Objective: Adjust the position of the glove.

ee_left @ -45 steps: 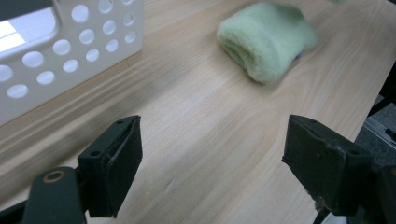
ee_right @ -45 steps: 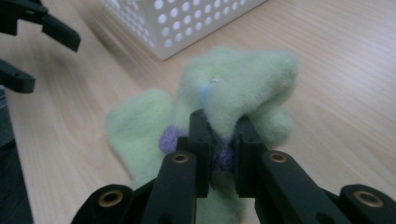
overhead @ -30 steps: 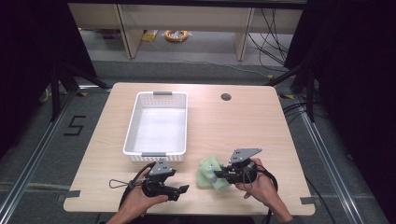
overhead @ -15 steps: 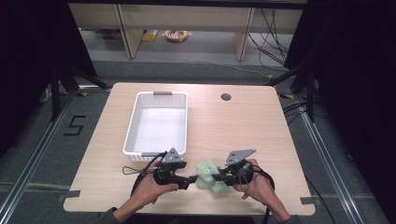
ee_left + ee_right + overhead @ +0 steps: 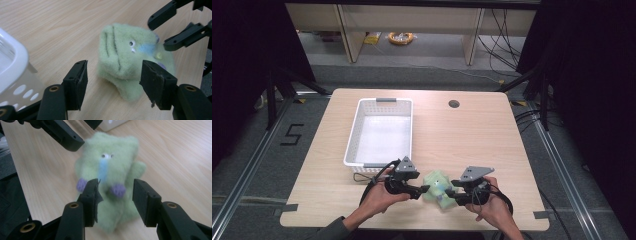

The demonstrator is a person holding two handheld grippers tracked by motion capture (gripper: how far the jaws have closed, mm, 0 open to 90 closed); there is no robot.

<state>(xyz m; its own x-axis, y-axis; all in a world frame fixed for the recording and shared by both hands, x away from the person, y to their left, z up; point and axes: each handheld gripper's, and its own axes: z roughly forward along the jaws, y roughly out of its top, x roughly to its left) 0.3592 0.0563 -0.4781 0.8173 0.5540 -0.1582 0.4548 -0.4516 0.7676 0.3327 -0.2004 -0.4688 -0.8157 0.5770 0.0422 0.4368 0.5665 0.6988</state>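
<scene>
Wooden table (image 5: 472,135), white basket (image 5: 382,131) left of centre. Green plush toy (image 5: 438,185) lies near the front edge, just right of the basket corner. Left gripper (image 5: 424,190) and right gripper (image 5: 451,194) flank it, both spread wide, gripping nothing.

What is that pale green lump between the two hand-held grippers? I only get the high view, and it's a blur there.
Observer: A plush toy: googly eyes, a blue strip down the face, two purple spots.
Operator: Has either gripper closed on it?
Observer: No. The left hand-held gripper is open, its jaws standing either side of the toy's near end.
Operator: And the right one?
Observer: The right hand-held gripper is open too, jaws in front of the toy's lower half, with gaps showing.
</scene>
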